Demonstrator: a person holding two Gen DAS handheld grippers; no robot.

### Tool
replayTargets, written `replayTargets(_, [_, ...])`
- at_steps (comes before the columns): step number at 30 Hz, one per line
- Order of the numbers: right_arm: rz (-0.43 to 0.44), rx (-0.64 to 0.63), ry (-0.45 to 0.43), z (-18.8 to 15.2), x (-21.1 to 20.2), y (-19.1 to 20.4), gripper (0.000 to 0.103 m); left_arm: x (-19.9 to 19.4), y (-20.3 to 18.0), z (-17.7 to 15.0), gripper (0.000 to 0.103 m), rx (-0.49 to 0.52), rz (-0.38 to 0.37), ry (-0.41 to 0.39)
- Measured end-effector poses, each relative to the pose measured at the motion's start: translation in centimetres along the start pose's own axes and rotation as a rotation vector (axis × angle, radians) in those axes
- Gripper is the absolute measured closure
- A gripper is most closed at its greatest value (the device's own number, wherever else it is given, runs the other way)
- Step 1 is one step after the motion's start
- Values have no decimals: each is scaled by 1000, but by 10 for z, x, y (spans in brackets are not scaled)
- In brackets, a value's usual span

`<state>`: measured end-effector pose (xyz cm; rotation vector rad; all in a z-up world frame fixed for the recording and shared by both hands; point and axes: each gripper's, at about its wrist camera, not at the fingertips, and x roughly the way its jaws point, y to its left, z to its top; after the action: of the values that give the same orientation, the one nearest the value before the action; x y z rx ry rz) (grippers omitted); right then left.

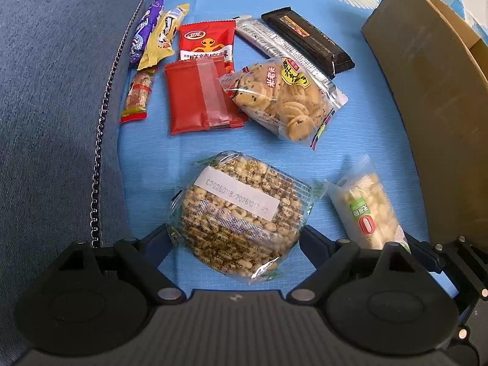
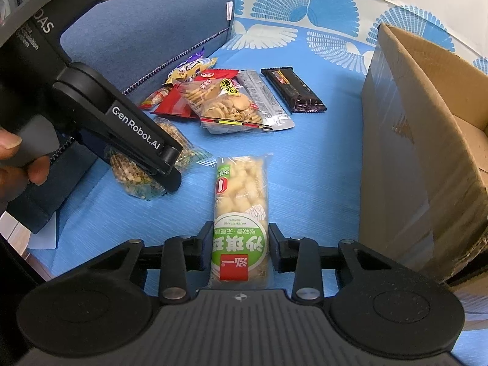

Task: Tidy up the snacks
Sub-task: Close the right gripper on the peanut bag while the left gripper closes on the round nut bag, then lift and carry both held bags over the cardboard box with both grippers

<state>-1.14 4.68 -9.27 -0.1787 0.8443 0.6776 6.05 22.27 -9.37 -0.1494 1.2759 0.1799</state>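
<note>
My left gripper [image 1: 235,238] has its fingers on both sides of a round puffed-grain cake packet [image 1: 241,210] lying on the blue cloth; the jaws touch its wrapper. From the right wrist view the left gripper [image 2: 164,170] sits on that packet [image 2: 137,177]. My right gripper [image 2: 240,241] has its fingers against both sides of a long green-labelled sachima bar [image 2: 241,213], which also shows in the left wrist view [image 1: 369,210]. Behind lie a cookie bag [image 1: 283,97], red packets [image 1: 198,97], a black bar [image 1: 308,42] and a silver bar [image 1: 268,41].
An open cardboard box [image 2: 427,140] stands at the right, its wall close to the sachima bar; it also shows in the left wrist view [image 1: 427,91]. A blue denim cushion [image 1: 55,91] borders the left. Small candy wrappers [image 1: 155,36] lie by the cushion edge.
</note>
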Motion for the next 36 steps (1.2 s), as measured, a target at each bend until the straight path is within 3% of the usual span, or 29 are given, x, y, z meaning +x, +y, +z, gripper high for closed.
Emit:
replayTargets(12, [-10,-20,-37,-1,-14,2,65,-11,3,-5,16,8,-15,-33])
replayTargets(21, [-5,-84,-130,12,-48,6,65,-31,14,-6,19,-28,-43,-102])
replayTargets(26, [-10,-108,-172,26,-68,0,65,-47,22,-3,22,-68,-83,-179])
replayTargets(29, [-4,-119,-211,38,-83,-9,65,-50,23,-3,23,-77,-92,-185])
replayTargets(36, [-17,-133,-324,78,-124,-48,65,-64,28,0,24,-124,-118,-265])
